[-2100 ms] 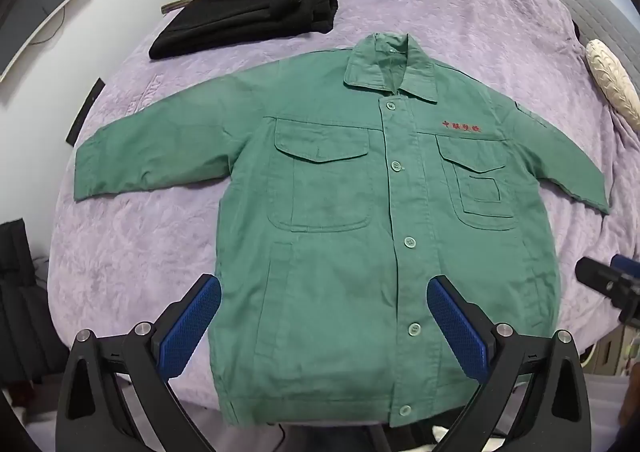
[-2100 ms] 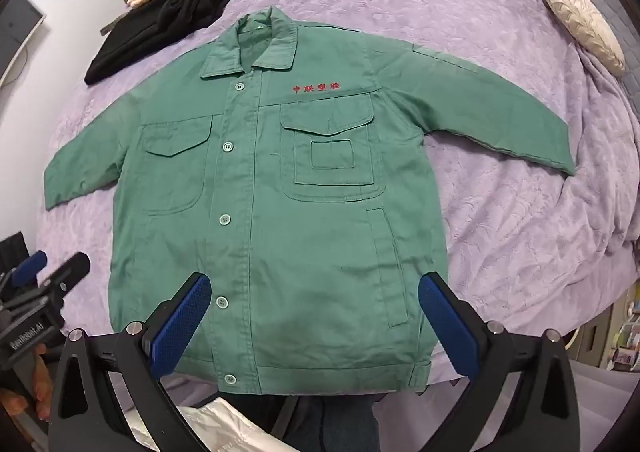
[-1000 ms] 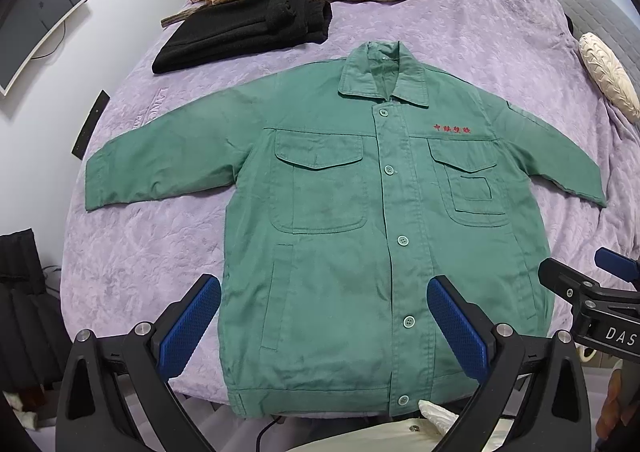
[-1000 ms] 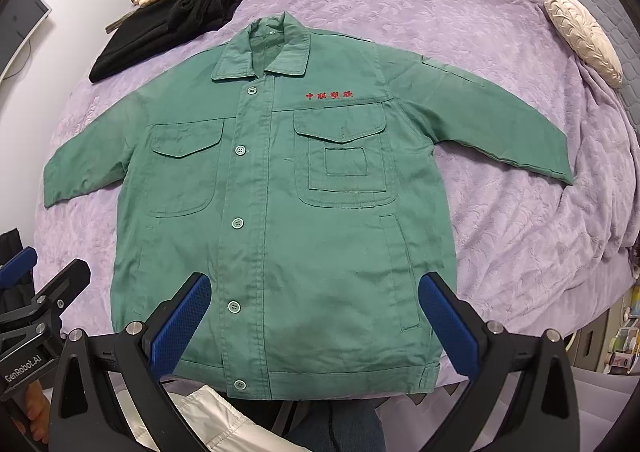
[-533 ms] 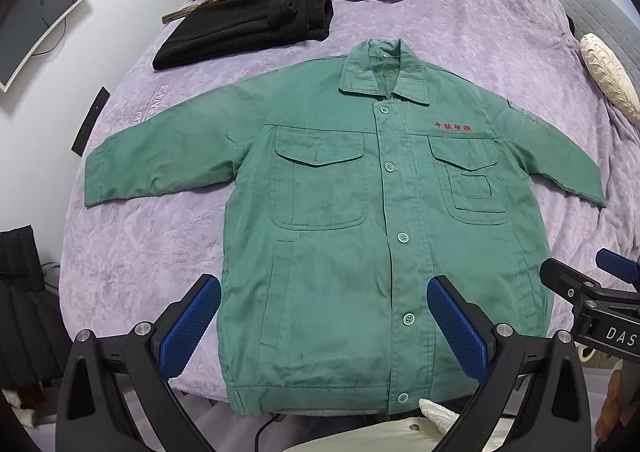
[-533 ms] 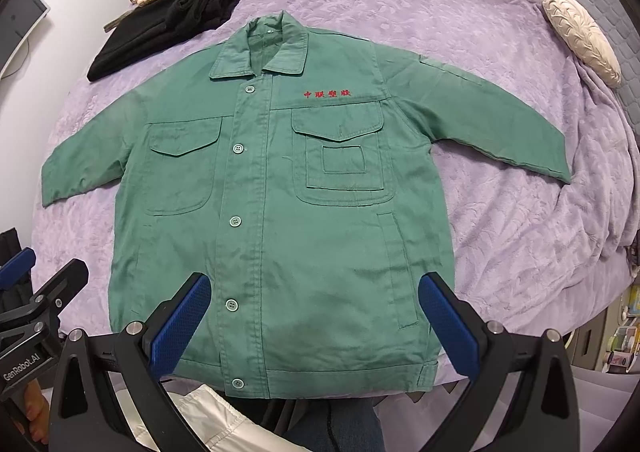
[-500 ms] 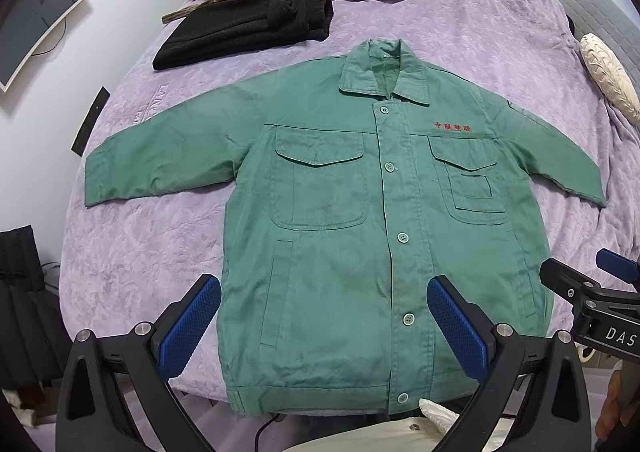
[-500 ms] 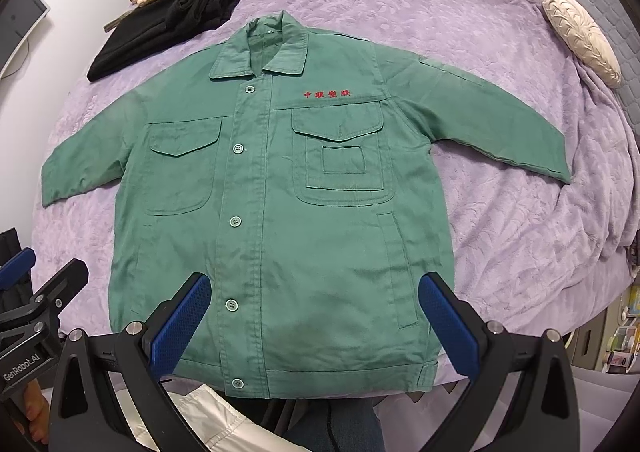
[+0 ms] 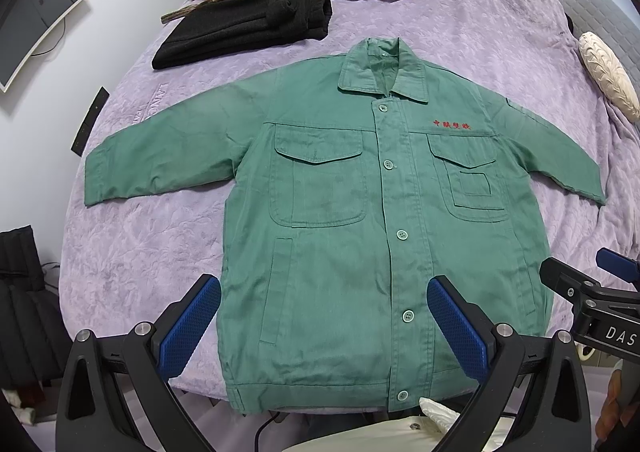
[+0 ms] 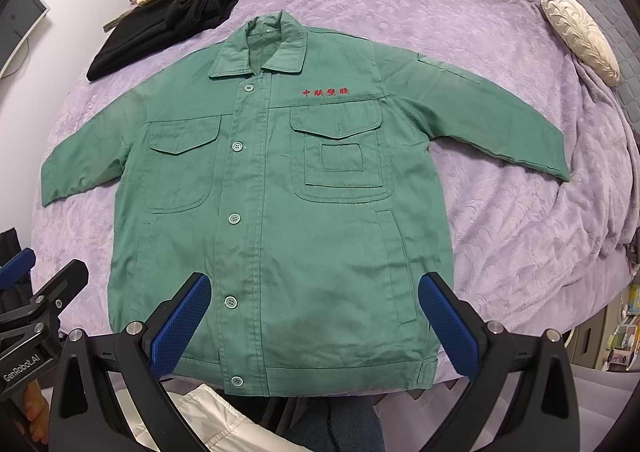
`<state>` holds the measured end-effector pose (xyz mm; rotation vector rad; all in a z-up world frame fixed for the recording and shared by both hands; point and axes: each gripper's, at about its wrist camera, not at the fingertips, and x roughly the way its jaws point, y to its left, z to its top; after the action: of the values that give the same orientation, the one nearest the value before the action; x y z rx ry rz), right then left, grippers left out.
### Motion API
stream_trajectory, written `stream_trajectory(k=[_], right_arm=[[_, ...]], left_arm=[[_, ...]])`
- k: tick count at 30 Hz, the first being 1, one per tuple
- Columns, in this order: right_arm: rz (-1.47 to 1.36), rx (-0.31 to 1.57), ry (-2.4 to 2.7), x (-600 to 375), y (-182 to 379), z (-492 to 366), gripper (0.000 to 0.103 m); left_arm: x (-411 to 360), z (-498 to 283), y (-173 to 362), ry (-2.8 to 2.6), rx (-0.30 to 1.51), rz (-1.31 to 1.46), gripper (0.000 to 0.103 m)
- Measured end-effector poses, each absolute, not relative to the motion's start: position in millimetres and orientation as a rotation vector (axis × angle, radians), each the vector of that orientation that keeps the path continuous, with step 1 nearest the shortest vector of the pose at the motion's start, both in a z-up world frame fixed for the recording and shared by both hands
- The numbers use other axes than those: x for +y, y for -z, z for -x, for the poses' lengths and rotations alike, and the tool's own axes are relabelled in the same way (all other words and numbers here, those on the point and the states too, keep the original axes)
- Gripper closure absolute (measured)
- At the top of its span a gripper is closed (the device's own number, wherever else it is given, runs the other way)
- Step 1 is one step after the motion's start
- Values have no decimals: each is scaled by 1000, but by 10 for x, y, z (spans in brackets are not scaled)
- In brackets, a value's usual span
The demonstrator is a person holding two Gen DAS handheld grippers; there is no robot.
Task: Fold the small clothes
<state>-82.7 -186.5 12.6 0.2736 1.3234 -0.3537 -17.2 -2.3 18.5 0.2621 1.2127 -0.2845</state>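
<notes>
We see a green work jacket (image 9: 360, 236) (image 10: 276, 212) spread flat, front up, on the purple bedspread (image 9: 480, 32), buttoned shut, both sleeves stretched out sideways, collar toward the bedspread's far end, red embroidered characters above one chest pocket, hem at the near edge.

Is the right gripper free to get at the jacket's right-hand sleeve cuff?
Probably yes: the right gripper is open and empty, and the sleeve cuff lies flat on the purple bedspread, uncovered.
</notes>
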Motion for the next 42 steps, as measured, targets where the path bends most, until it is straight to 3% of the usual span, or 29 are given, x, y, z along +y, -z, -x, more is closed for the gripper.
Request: stream_trajectory(k=[42], right_arm=[[-271,1330,353,-1838,-109,827,0]], left_arm=[[14,248,-140,282,1224,-260,0]])
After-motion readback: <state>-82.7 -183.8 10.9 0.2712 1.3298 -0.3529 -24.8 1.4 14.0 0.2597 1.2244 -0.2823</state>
